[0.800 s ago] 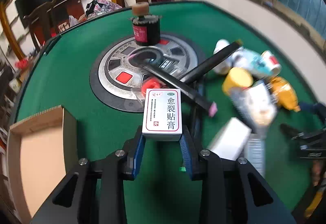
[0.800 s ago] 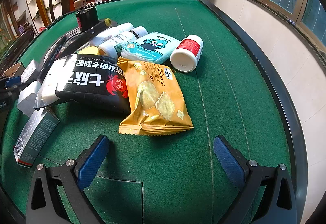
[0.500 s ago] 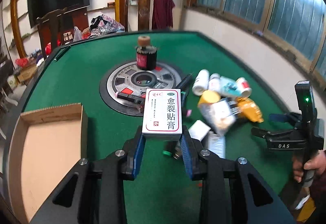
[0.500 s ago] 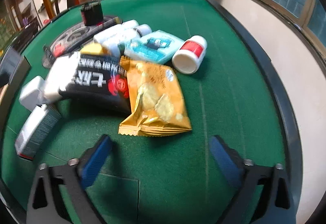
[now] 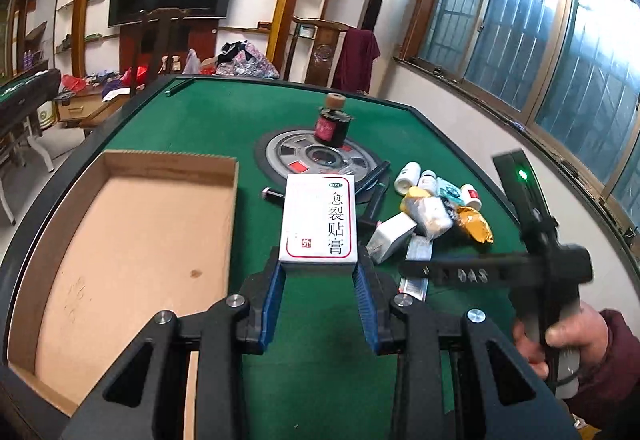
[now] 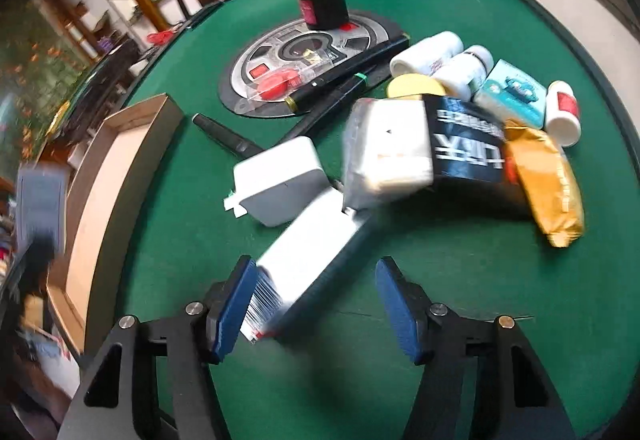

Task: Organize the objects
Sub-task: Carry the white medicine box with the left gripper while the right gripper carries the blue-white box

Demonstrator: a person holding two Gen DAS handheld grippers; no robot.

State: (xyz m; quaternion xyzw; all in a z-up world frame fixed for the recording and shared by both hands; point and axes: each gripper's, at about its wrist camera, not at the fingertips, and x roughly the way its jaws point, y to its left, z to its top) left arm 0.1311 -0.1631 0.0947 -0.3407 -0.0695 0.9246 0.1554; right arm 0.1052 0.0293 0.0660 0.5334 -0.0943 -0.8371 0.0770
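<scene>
My left gripper (image 5: 320, 272) is shut on a white medicine box with a red border (image 5: 320, 220) and holds it above the green table, just right of an open cardboard tray (image 5: 128, 240). My right gripper (image 6: 316, 292) is open, its jaws on either side of the near end of a long white box (image 6: 308, 256) that lies on the felt. The right gripper also shows in the left wrist view (image 5: 472, 272). Behind the long box lies a pile: a white pouch (image 6: 280, 180), a black snack bag (image 6: 464, 148), a yellow snack bag (image 6: 548, 184) and white bottles (image 6: 428, 56).
A round grey centre panel (image 6: 304, 60) carries a dark ink bottle (image 6: 320, 4). Black pens (image 6: 352, 76) lie across its edge. The cardboard tray (image 6: 104, 200) sits at the left table edge. The table rim (image 6: 600, 80) curves round on the right.
My left gripper rose and pulled back left with the box, now beside the tray. My right gripper swung left and closed its gap around the long white box's end.
</scene>
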